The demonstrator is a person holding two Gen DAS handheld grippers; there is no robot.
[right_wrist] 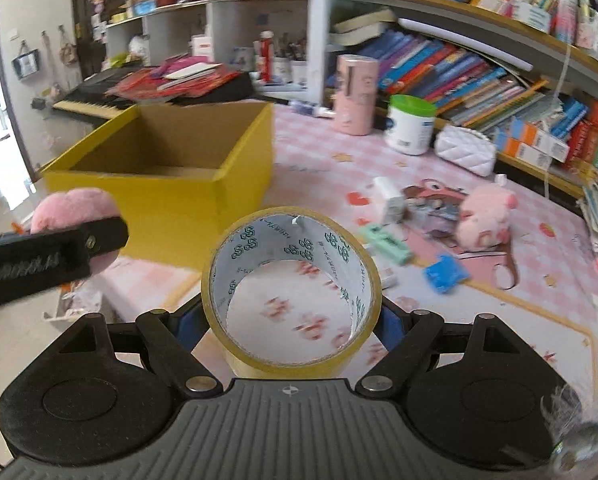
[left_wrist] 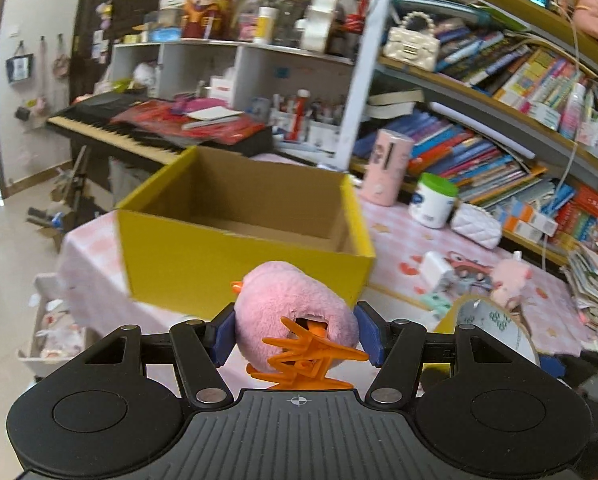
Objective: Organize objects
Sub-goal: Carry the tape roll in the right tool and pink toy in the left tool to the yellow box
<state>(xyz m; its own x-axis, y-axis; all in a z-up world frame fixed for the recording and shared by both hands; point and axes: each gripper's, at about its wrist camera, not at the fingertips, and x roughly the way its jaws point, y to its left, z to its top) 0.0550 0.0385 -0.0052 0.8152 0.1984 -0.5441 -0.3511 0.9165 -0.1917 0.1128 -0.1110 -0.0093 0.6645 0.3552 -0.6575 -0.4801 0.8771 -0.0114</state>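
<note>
the left hand-held gripper (left_wrist: 297,334) clamps a pink plush hair claw (left_wrist: 295,316), the right hand-held gripper (right_wrist: 291,320) a tape roll (right_wrist: 291,292), both seemingly bound next for the open yellow box (left_wrist: 235,256) at frame centre.

Both wrist views look forward from close above the table (right_wrist: 319,152), sharing the yellow box (left_wrist: 243,256).

From my remote station, almost no lettering resolves. The tape roll (right_wrist: 291,292) carries a repeating dark green interlocked logo and thin lines of print around its white inner core, too small for me to read. The book spines (left_wrist: 479,152) on the shelves, the white tub (right_wrist: 410,125) with its blue label and the pink canister (right_wrist: 355,94) show print, but all of it is blurred beyond reading.
</note>
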